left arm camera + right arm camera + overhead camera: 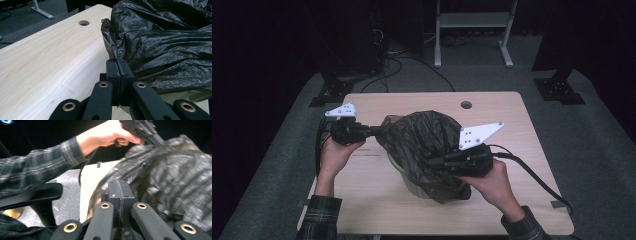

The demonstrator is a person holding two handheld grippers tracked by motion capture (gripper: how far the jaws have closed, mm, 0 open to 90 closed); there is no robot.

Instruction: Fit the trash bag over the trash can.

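A crinkled, thin black plastic bin bag point(422, 145) was seen draped over a pale container point(412, 186) near the middle of the light wooden table point(362, 185), its film bunched high above the container and spilling down the near side. The film was judged to be very light, limp and slippery, easily torn if pulled hard against a rim, and best taken at its gathered edge, where several folds give the pads something to bite.

The left gripper point(117, 61) was held at the left edge of the bag, its jaws pressed together with a twisted fold of the film pinched between them; in the left gripper view the fold could be followed up out of the tips. The right gripper point(119, 183) was held against the near right side of the bag, its jaws brought fully together. Whether any film was trapped between them could not be told with certainty, since that view was blurred and the tips lay against dark plastic; the grip was judged likely.

The container under the bag was almost wholly hidden, with only a pale strip visible at the near bottom edge, so its shape and rim could not be made out. The mouth of the bag could not be located among the folds either.
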